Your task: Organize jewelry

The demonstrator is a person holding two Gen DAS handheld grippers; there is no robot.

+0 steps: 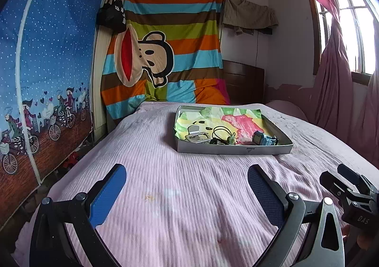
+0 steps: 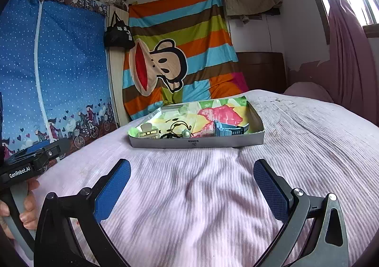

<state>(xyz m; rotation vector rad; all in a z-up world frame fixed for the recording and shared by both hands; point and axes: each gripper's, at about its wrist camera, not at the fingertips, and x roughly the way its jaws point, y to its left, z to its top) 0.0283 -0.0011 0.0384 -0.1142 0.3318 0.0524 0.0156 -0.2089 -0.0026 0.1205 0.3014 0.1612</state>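
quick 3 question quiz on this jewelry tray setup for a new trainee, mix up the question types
1. True or false: the blue watch lies inside the tray.
2. Multiple choice: the left gripper and right gripper are A) both open and empty, B) both shut on jewelry, C) one open, one shut.
3. Short answer: in the right wrist view, which item lies between the pale hair clip and the blue watch?

Key:
1. True.
2. A.
3. The black cord with a green pendant.
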